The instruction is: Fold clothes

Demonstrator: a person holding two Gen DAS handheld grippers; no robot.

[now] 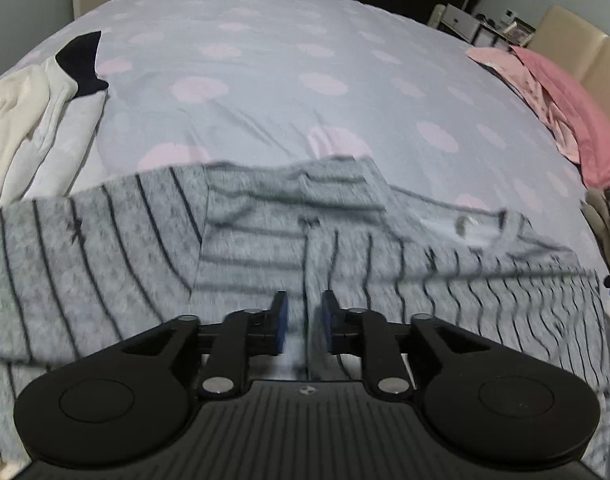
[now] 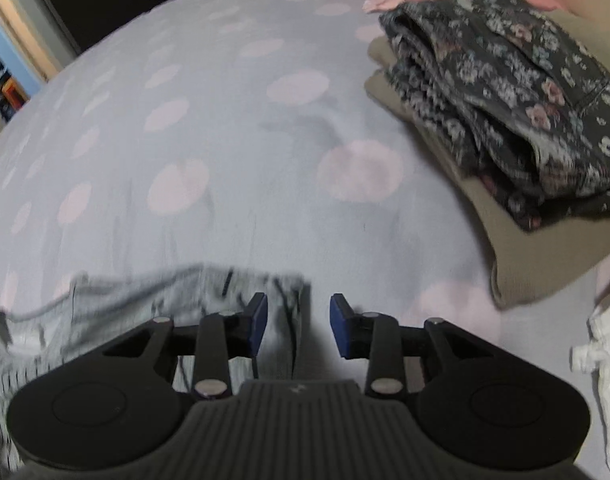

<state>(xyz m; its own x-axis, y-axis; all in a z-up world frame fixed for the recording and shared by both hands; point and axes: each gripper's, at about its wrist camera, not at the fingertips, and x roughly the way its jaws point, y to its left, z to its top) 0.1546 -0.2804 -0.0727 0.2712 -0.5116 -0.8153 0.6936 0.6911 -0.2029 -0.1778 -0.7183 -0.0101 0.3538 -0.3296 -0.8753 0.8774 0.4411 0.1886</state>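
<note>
A grey top with thin dark stripes lies spread on the bed, one sleeve folded across its body. My left gripper hovers over its middle. The jaws stand a little apart with a fold line of the cloth showing in the gap, and the pads do not press on it. In the right wrist view the same top's blurred edge reaches under the left finger. My right gripper is open over that corner, and its right fingertip is over bare sheet.
The bed has a pale blue sheet with pink dots. A pile of white and cream clothes with a black piece lies far left. Pink clothes lie far right. A folded floral garment rests on a beige one, with white cloth beside them.
</note>
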